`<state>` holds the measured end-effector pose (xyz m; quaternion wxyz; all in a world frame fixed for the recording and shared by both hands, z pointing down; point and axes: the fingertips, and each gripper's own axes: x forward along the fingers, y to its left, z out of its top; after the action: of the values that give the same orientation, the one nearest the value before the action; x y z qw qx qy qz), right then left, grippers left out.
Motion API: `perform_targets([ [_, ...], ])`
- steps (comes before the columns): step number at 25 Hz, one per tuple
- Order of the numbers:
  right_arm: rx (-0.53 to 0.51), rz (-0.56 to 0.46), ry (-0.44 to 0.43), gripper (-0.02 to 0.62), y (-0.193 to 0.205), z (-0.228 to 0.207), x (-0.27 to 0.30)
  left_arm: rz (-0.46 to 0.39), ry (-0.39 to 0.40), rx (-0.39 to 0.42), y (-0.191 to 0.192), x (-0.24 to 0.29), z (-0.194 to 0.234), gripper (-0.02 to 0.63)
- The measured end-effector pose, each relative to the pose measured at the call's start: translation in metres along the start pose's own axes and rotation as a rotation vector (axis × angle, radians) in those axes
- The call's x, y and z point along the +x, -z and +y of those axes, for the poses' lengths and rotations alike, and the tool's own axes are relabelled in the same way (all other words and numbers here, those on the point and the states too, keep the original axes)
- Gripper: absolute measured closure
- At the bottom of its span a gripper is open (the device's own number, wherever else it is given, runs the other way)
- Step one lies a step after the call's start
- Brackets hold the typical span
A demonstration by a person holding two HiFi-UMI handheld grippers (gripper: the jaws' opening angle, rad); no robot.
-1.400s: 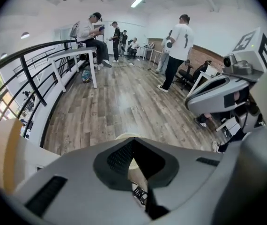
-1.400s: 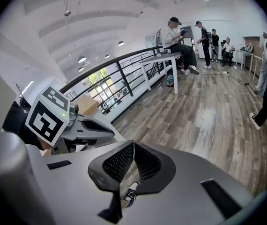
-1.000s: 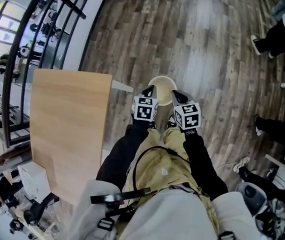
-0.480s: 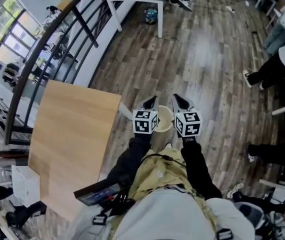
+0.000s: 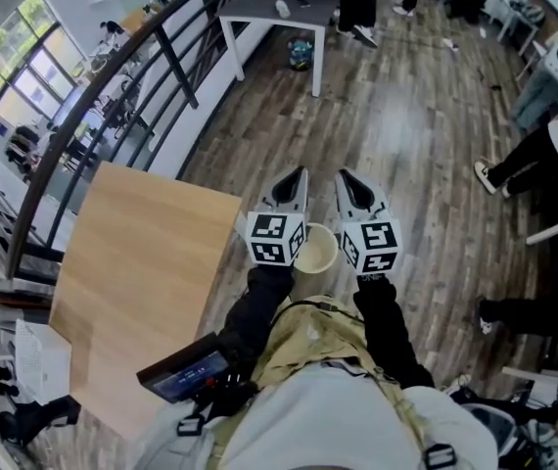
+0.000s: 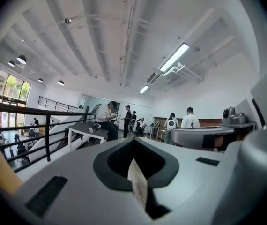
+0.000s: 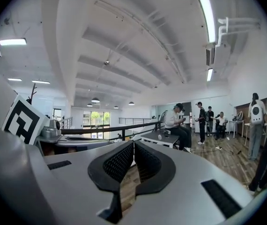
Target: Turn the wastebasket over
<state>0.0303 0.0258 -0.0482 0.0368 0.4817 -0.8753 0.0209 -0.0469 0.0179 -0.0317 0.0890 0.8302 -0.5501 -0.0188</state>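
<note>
The wastebasket (image 5: pixel 315 251), cream and round, stands on the wooden floor with one round end facing up. In the head view it shows small between the two marker cubes, far below both grippers. My left gripper (image 5: pixel 299 174) is held high and points level, its jaws shut with nothing in them. In the left gripper view the left gripper (image 6: pixel 134 144) shows only the room ahead. My right gripper (image 5: pixel 342 177) is level beside it, a hand's width to the right. In its own view the right gripper (image 7: pixel 133 143) has its tips meeting, and it holds nothing.
A light wooden tabletop (image 5: pixel 137 292) lies close on the left, with a black railing (image 5: pixel 113 106) beyond it. A grey table on white legs (image 5: pixel 264 8) stands ahead, and people sit there. More people stand at the right (image 5: pixel 553 145). A black device (image 5: pixel 183 370) hangs at my waist.
Both grippers have risen from just above the wastebasket and tilted up to level. The basket has stayed on the floor and looks smaller. More of the room ahead has come into view.
</note>
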Motion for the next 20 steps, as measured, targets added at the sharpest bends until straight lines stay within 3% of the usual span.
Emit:
perform_targets([
  [11,-0.080,-0.185,0.049,0.574,-0.074,0.003,-0.027,-0.170,0.044,0.103,-0.068,-0.013,-0.031,0.604],
  [20,-0.088,-0.200,0.041,0.574,-0.079,0.001,-0.032,-0.151,0.035,0.122,-0.068,-0.011,-0.040,0.604],
])
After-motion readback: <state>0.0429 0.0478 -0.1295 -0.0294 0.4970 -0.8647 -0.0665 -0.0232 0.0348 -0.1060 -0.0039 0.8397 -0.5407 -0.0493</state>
